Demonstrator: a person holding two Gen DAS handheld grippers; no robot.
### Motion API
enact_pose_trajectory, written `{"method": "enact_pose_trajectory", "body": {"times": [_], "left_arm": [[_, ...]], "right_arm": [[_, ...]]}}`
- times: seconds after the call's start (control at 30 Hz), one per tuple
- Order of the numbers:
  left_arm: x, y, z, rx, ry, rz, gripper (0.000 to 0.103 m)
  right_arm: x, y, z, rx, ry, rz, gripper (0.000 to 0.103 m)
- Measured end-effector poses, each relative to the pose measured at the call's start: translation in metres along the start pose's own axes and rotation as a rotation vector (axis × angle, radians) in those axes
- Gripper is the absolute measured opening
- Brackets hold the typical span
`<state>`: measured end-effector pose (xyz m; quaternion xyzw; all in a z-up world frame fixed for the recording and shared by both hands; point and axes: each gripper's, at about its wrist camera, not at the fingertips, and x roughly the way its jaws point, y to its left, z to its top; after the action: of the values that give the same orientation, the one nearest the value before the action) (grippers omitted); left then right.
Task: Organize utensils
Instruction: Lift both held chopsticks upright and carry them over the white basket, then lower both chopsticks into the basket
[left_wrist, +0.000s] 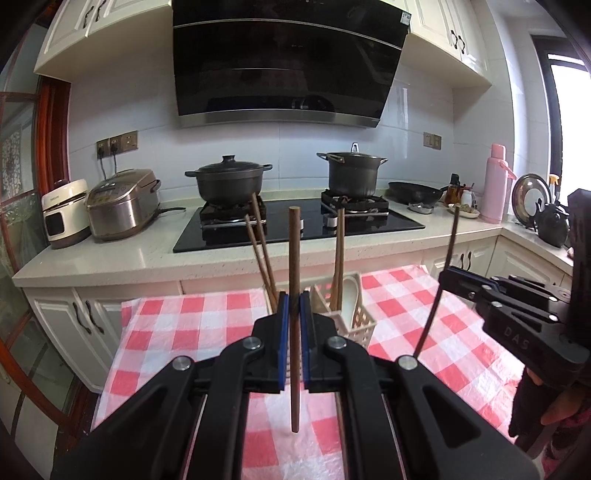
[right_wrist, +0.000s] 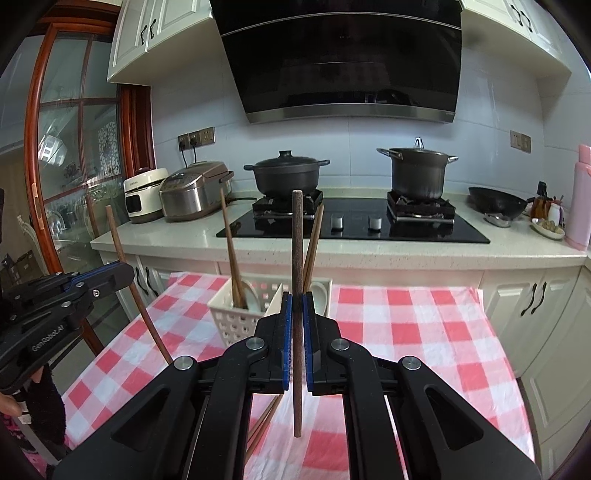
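My left hand-held gripper (left_wrist: 294, 301) and right hand-held gripper (right_wrist: 297, 301) each pinch one upright chopstick (left_wrist: 294, 295) above the checked worktop (left_wrist: 177, 325); I should lower each slowly, tip first, into the white basket (right_wrist: 236, 321) just ahead.

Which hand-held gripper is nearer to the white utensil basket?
Left. The left hand-held gripper holds its chopstick directly before the white utensil basket; the right hand-held gripper holds its chopstick somewhat farther back.
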<state>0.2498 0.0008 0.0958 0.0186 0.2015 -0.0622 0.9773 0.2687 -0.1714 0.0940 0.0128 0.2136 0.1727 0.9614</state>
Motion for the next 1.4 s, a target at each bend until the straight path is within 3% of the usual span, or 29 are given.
{"method": "enact_pose_trajectory", "body": {"times": [0.43,0.83,1.1,1.4], "left_arm": [[0.004,-0.007,0.08,0.019,-0.044,-0.05,0.006],[0.017,-0.003,0.146,0.013,-0.121,0.004,0.006],[0.067,0.016,0.136,-0.034,-0.043,0.023,0.006],[0.113,0.027,0.102,-0.047,0.093,-0.026,0.006]], "right_arm": [[0.005,-0.015,0.06,0.01,-0.044,0.017,0.006],[0.034,-0.015,0.099,0.029,-0.075,0.023,0.006],[0.076,-0.016,0.087,0.063,-0.03,0.045,0.006],[0.123,-0.008,0.068,0.048,0.156,0.08,0.006]]}}
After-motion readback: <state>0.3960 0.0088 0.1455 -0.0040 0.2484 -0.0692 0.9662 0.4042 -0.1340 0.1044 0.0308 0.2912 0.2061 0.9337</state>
